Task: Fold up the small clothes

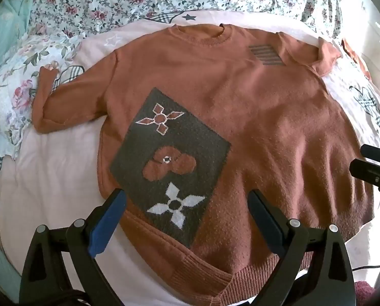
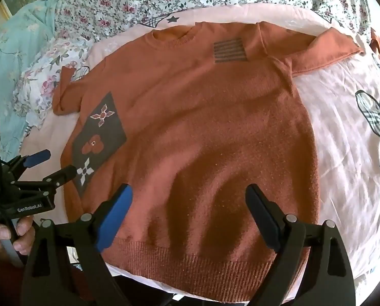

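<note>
On the bed sheet (image 2: 342,132), sweater (image 2: 202,127) lies lengthwise, collar away; both tongs (image 1: 187,216) (image 2: 190,214) gape empty.

Rust sweater (image 1: 241,107) lies flat on pink bedsheet (image 1: 50,178).

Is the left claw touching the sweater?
Cannot tell. The left wrist view shows the open left claw over the sweater hem, but neither contact nor gap is plain.

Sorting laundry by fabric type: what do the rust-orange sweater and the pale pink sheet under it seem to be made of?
The rust-orange sweater looks like a soft knit, possibly wool or acrylic: ribbed hem and collar, fuzzy matte surface, and a dark patch with flower motifs seemingly knitted in. The pale pink sheet looks like thin, smooth woven cloth, perhaps cotton: fine creases and flat printed shapes.
</note>
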Tool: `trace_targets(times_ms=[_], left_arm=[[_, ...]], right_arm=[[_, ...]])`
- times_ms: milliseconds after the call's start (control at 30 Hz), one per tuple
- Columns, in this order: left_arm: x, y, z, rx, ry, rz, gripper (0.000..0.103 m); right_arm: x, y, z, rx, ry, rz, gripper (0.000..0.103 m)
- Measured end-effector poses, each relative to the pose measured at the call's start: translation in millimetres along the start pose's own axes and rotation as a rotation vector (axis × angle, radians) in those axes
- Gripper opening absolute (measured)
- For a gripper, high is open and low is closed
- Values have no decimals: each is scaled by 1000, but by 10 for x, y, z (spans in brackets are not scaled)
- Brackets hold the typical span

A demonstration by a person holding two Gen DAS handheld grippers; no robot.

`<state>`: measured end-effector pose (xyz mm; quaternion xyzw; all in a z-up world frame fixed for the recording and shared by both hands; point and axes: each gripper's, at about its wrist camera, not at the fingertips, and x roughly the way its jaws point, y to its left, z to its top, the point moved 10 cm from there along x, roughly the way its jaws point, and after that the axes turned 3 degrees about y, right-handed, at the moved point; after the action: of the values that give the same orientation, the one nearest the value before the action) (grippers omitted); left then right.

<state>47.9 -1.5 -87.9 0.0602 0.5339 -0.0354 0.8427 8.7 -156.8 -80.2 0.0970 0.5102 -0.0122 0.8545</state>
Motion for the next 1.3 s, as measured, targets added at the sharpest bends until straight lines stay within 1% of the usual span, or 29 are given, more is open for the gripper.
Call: trace_targets(times_ms=[167,333,367,567,600,700,767,800,833,867,1000,1033,1100,1133,1300], left_arm=[[14,-35,10,0,0,-10,96],[24,-32,11,9,6,-18,96],[26,-40,13,11,6,-19,96],[30,-68,18,18,6,-26,96],[31,-72,21,18,6,-27,96],[29,-89,15,13,13,-43,96],[28,-78,19,21,15,-31,96],[21,-84,28,19,5,-36,96],[19,-87,30,21,5,-37,96],[16,-89,33,21,2,-36,96],[16,-79,35,27,5,-27,96],[15,-82,37,25,1,-30,96],[13,-85,41,23,-2,-34,96],[14,-86,43,21,-1,-36,96],[8,-85,56,17,9,-46,96]], right_arm=[[53,-9,1,-5,10,-4,90],[26,88,-37,-4,20,-8,90],[108,75,-69,0,26,0,90],[82,94,-77,4,29,3,90],[86,77,-7,-18,-12,-7,90],[85,68,10,-20,-21,-11,90],[94,67,18,-16,-26,-9,90],[87,45,21,-19,-22,-24,90],[72,21,49,-36,-51,-53,90],[69,19,57,-42,-63,-59,90],[63,54,39,-24,-45,-35,90],[65,77,31,-6,-33,-5,90],[59,98,43,0,-44,10,90],[52,110,68,8,-59,33,90],[40,111,53,14,-47,27,90]])
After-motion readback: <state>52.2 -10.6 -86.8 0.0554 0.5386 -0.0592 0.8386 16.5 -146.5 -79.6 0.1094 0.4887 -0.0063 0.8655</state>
